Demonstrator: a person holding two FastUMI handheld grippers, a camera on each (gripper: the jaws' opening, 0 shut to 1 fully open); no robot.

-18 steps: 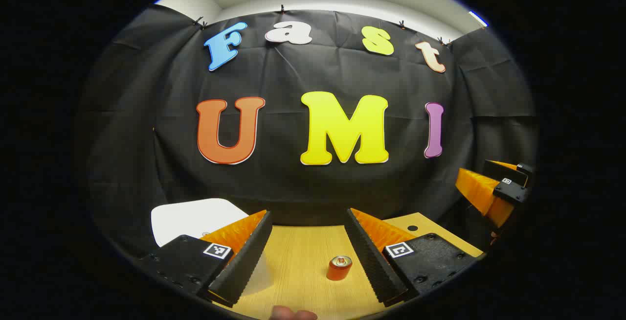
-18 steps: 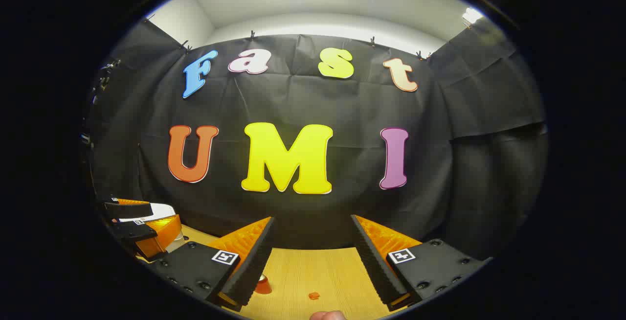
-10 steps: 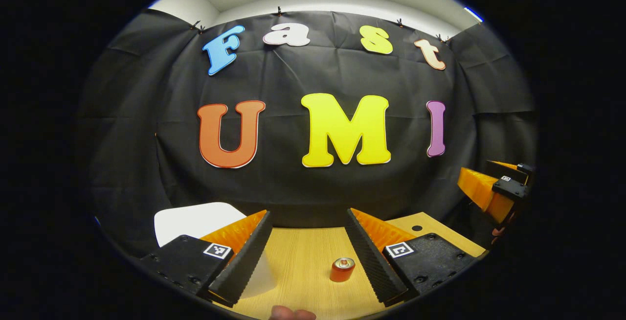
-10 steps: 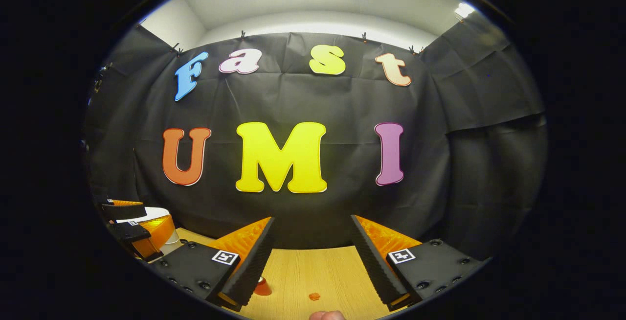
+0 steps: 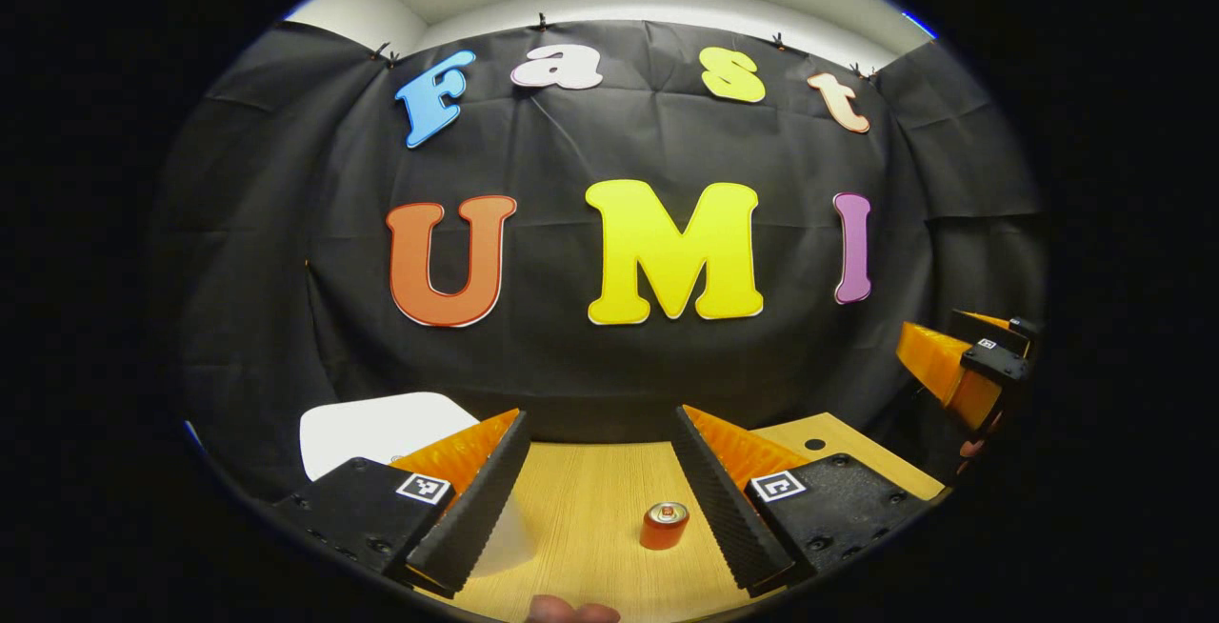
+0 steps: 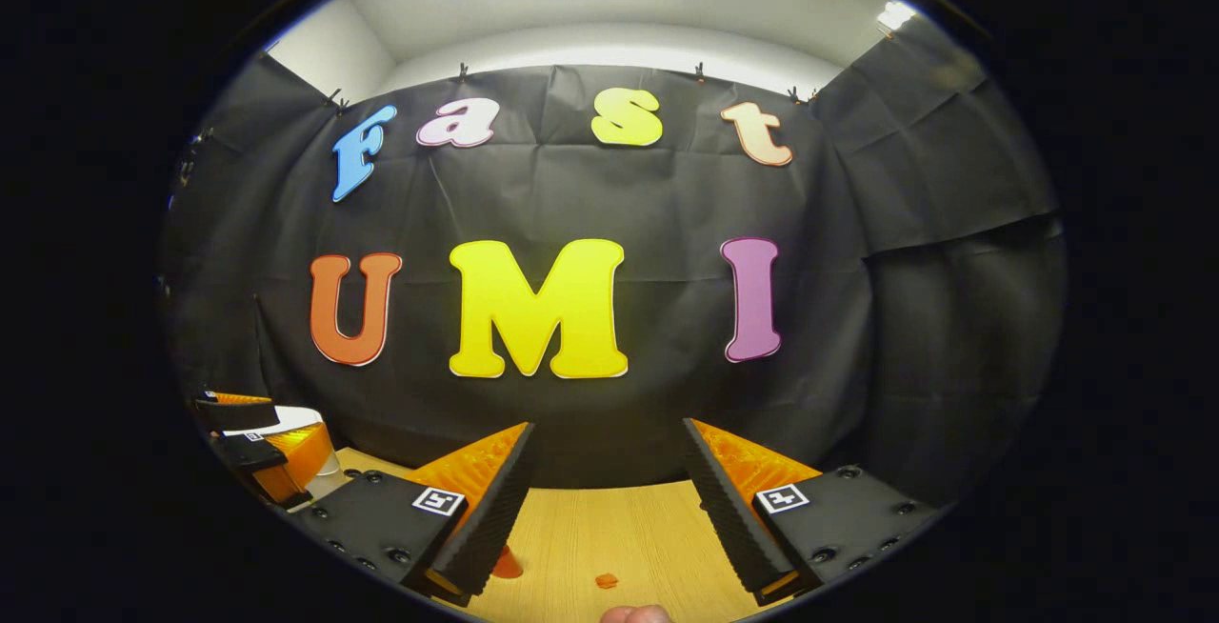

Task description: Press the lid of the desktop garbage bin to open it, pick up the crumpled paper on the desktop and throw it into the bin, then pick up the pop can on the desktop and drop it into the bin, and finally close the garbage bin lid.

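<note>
Both hand-held grippers, left (image 5: 595, 499) and right (image 6: 600, 504), hover wide open above the desk (image 5: 581, 509). A careless reach could topple the can (image 5: 663, 525).

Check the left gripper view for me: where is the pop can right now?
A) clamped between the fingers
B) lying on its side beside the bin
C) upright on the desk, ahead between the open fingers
C: the pop can stands upright on the wooden desk, untouched, ahead of the open left gripper.
</note>
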